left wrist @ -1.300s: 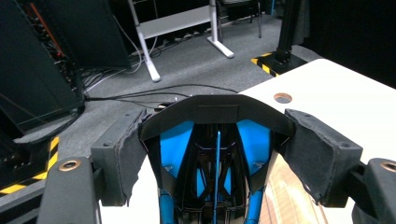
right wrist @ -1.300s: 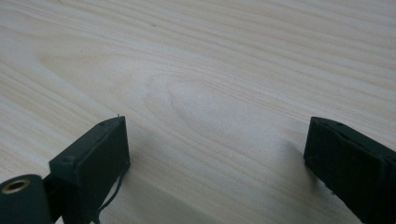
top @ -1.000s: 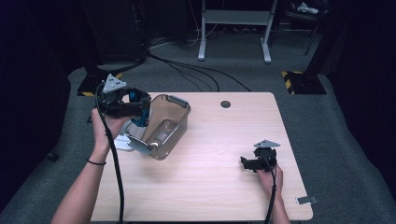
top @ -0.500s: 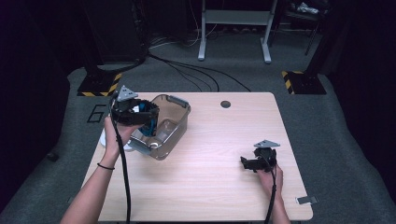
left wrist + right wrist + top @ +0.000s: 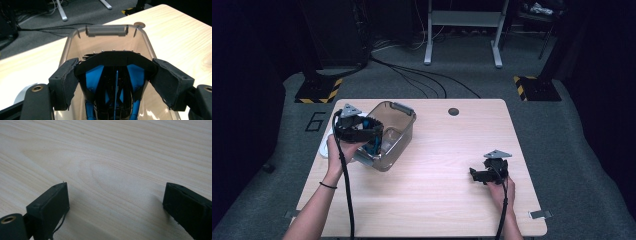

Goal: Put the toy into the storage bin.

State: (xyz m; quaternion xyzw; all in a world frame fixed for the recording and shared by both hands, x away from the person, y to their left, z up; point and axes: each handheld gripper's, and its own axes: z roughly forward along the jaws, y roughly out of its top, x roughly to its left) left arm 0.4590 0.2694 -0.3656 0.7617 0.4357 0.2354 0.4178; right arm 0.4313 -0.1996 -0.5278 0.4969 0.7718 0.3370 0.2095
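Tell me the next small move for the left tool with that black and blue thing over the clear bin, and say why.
Probably lower it a little further, then open. The left tool grips the black and blue thing by its sides, and it hangs inside the mouth of the clear bin, seemingly above the floor. The right tool rests open on the table, so it can stay put.

The lower part of the black and blue object (image 5: 113,75) in my left gripper (image 5: 113,82) is cut off at the left gripper view's bottom edge. A white item (image 5: 326,145) behind the clear bin (image 5: 394,132) is mostly hidden; I cannot identify it.
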